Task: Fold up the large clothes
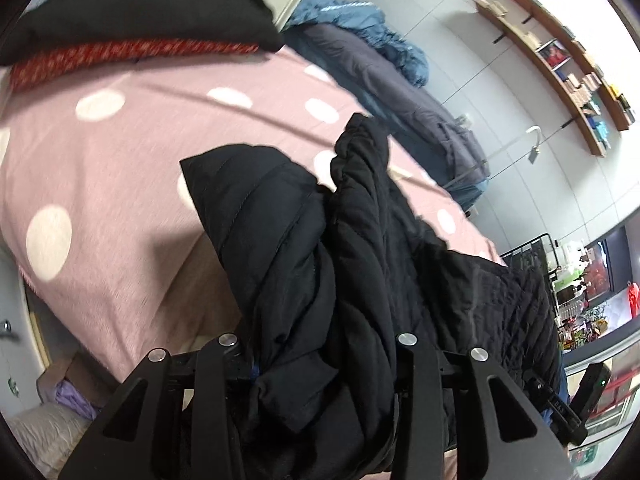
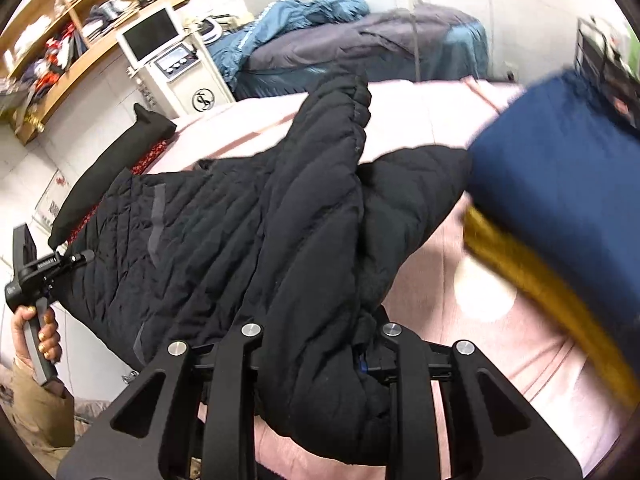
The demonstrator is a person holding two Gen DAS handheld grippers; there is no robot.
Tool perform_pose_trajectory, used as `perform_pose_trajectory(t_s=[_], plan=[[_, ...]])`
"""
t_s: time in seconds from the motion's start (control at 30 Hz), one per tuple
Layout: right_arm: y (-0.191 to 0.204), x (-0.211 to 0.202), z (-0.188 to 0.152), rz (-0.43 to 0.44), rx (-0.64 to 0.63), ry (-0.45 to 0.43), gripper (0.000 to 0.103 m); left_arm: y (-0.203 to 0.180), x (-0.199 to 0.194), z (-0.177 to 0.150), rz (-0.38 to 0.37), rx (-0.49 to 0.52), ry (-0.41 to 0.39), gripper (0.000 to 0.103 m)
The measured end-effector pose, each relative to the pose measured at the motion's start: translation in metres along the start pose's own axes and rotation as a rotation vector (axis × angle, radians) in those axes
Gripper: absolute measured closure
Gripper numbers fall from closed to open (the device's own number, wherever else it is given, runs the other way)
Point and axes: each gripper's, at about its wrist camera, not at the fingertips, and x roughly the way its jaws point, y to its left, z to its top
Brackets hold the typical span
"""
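Bunching between both sets of jaws, the black quilted jacket (image 1: pixel 360 280) is lifted at its near edge while the rest drapes ahead over the pink dotted blanket (image 1: pixel 120 152) on the bed. Its fabric is puffy, stitched in parallel channels, with a grey zip strip showing left of the right gripper's (image 2: pixel 320 344) jaws. One sleeve runs straight ahead of those jaws, its gathered cuff farthest from them. The left gripper (image 1: pixel 316 354) has its jaws closed on a thick wad of the jacket; the right gripper's jaws likewise clamp a fold of it.

Fingertips on both grippers are buried in cloth, so the exact pinch points cannot be made out. The jacket's lower part is cut off beneath the jaws. Motion blurs the blanket and a navy and mustard folded stack (image 2: pixel 560 200) to the right of the right jaws.

Beyond the jacket, ahead of the left jaws, lie a black pillow (image 1: pixel 140 20) on a red one (image 1: pixel 120 56), and blue and grey bedding (image 1: pixel 380 60) heaped on a neighbouring bed. Wooden wall shelves (image 1: pixel 560 72) hold small items against white tiled walls. A white machine with a screen (image 2: pixel 168 56) stands far ahead-left of the right jaws.
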Motion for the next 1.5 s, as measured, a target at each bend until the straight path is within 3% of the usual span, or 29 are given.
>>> perform_pose_trajectory(t_s=[0.3, 0.53, 0.73, 0.87, 0.97, 1.03, 1.07, 1.13, 1.17, 1.23, 1.33, 1.37, 1.43, 1.5], plan=[[0.006, -0.050, 0.067, -0.039, -0.149, -0.161, 0.083, -0.057, -0.026, 0.023, -0.111, 0.082, -0.068, 0.070], [-0.038, -0.131, 0.093, -0.182, -0.129, -0.338, 0.083, -0.164, -0.007, 0.047, -0.234, 0.270, -0.091, 0.071], [-0.108, -0.232, 0.070, -0.428, -0.012, -0.467, 0.083, -0.316, 0.048, 0.045, -0.455, 0.459, -0.028, 0.070], [-0.168, -0.298, 0.034, -0.611, 0.126, -0.519, 0.083, -0.405, 0.093, 0.016, -0.586, 0.558, 0.032, 0.070], [-0.207, -0.331, -0.004, -0.720, 0.251, -0.535, 0.083, -0.463, 0.145, -0.022, -0.657, 0.604, 0.132, 0.069], [-0.231, -0.344, -0.034, -0.769, 0.351, -0.524, 0.083, -0.490, 0.186, -0.049, -0.657, 0.634, 0.235, 0.067], [-0.246, -0.348, -0.053, -0.783, 0.418, -0.505, 0.082, -0.502, 0.217, -0.069, -0.629, 0.621, 0.326, 0.066], [-0.273, -0.344, -0.090, -0.780, 0.559, -0.449, 0.081, -0.510, 0.259, -0.102, -0.536, 0.620, 0.421, 0.059], [-0.290, -0.338, -0.112, -0.745, 0.651, -0.420, 0.080, -0.508, 0.278, -0.118, -0.444, 0.641, 0.418, 0.050], [-0.320, -0.321, -0.150, -0.661, 0.787, -0.385, 0.075, -0.496, 0.302, -0.132, -0.416, 0.612, 0.422, 0.031], [-0.341, -0.301, -0.176, -0.621, 0.860, -0.369, 0.065, -0.485, 0.316, -0.130, -0.458, 0.581, 0.472, 0.026], [-0.345, -0.299, -0.178, -0.619, 0.870, -0.378, 0.061, -0.485, 0.316, -0.129, -0.449, 0.592, 0.470, 0.024], [-0.353, -0.297, -0.176, -0.629, 0.880, -0.377, 0.057, -0.485, 0.316, -0.129, -0.386, 0.617, 0.445, 0.007], [-0.357, -0.295, -0.173, -0.639, 0.892, -0.374, 0.050, -0.484, 0.317, -0.116, -0.376, 0.589, 0.444, 0.005]])
